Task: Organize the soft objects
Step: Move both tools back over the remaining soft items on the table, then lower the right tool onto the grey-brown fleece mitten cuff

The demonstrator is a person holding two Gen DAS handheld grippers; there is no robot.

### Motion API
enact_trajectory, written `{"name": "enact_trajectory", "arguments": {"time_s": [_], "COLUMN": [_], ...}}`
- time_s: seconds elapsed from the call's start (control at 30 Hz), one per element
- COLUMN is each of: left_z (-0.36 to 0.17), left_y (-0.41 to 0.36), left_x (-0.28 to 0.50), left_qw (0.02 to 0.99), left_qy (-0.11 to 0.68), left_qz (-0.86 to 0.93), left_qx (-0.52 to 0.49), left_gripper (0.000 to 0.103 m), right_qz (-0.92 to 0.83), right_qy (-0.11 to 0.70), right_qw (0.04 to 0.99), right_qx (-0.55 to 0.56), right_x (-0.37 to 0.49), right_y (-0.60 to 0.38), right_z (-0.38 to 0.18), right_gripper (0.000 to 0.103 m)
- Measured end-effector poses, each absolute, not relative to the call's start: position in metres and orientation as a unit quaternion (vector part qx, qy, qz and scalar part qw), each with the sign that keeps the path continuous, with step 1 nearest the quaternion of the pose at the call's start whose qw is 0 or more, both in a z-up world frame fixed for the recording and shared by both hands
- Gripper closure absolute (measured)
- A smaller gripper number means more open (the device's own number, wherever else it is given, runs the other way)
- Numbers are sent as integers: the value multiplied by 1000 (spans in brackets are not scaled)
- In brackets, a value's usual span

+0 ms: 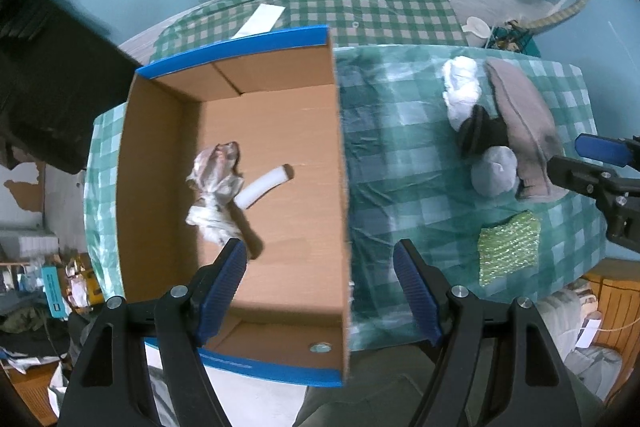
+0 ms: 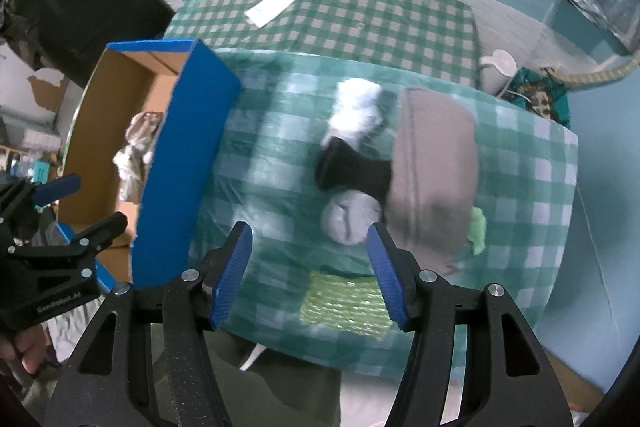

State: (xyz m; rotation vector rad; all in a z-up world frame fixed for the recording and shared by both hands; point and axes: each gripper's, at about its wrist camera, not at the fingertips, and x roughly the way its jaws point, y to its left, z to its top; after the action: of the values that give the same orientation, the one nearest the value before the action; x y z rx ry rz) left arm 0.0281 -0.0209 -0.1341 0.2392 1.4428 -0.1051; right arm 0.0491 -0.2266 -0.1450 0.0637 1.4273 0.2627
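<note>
A cardboard box [image 1: 160, 155] with blue outer sides holds a crumpled pale cloth [image 1: 216, 187] and a white foam tube [image 1: 262, 187]. My left gripper [image 1: 320, 291] is open and empty above the box's near right part. On the green checked cloth lie a white sock [image 2: 356, 111], a black sock [image 2: 352, 171], a grey sock ball [image 2: 348, 215], a taupe folded cloth [image 2: 436, 167] and a green sponge [image 2: 344, 303]. My right gripper [image 2: 310, 275] is open and empty, above the table between the sponge and the grey sock ball.
The box [image 2: 180, 155] stands left of the socks. A white paper strip [image 2: 272, 5] lies on the far checked cloth. A white jug [image 2: 498, 67] stands beyond the table's far right corner. A dark bag [image 1: 44, 79] is at far left.
</note>
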Motion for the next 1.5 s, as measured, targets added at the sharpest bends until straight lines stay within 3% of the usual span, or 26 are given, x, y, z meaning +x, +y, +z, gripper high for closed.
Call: {"name": "enact_trajectory", "arguments": {"time_s": [0.63,1.5], "left_z": [-159,-202], "left_y": [-78,-126], "left_x": [31,45], "left_qw": [722,708], "left_qy": [673,679], "left_qz": [-82,-92], "left_qx": [136,172], "left_gripper": [25,25], "right_qz": [59,39], "right_qy": [683,723], "right_qw": [726,690], "right_qx": [50,18], "right_x": [43,64], "right_y": [-298,-294], "right_z": [-180,-260], "right_gripper": [42,41]}}
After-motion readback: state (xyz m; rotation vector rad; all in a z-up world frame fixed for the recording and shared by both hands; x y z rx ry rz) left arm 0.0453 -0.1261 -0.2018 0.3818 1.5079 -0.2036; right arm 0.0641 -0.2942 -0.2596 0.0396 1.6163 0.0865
